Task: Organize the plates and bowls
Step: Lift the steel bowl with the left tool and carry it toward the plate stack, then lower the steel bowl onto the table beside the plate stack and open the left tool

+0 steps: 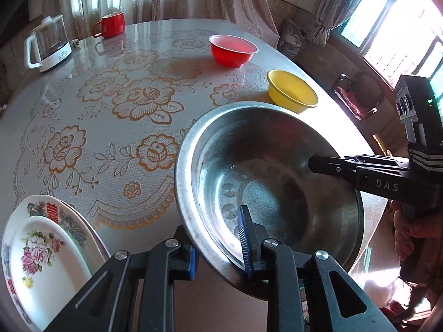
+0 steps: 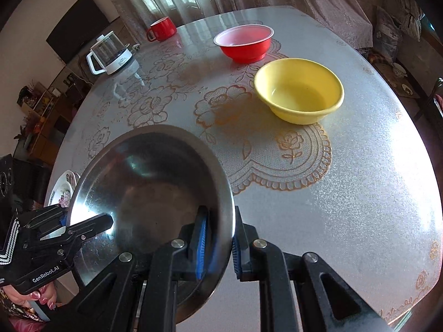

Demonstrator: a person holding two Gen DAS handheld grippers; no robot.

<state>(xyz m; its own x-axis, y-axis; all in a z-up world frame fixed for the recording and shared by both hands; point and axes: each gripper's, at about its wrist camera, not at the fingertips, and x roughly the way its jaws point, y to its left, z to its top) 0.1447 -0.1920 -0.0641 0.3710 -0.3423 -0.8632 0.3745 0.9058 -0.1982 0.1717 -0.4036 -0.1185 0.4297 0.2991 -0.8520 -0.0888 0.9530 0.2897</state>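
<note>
A large steel bowl (image 1: 263, 179) (image 2: 149, 182) is held between both grippers near the table's front edge. My left gripper (image 1: 218, 251) is shut on its near rim, one blue pad inside and one outside. My right gripper (image 2: 218, 249) is shut on the opposite rim in the same way. In the left wrist view the right gripper (image 1: 318, 164) reaches in from the right. A yellow bowl (image 1: 292, 91) (image 2: 299, 91) and a red bowl (image 1: 232, 49) (image 2: 243, 43) stand farther back. Stacked flowered plates (image 1: 41, 249) (image 2: 62, 191) lie to the left.
The round table (image 1: 124, 152) (image 2: 360, 179) has a floral lace cover. A red mug (image 1: 110, 25) (image 2: 162, 29) and a white kettle (image 1: 48, 44) (image 2: 110, 54) stand at the far left. Curtains and windows lie beyond the table.
</note>
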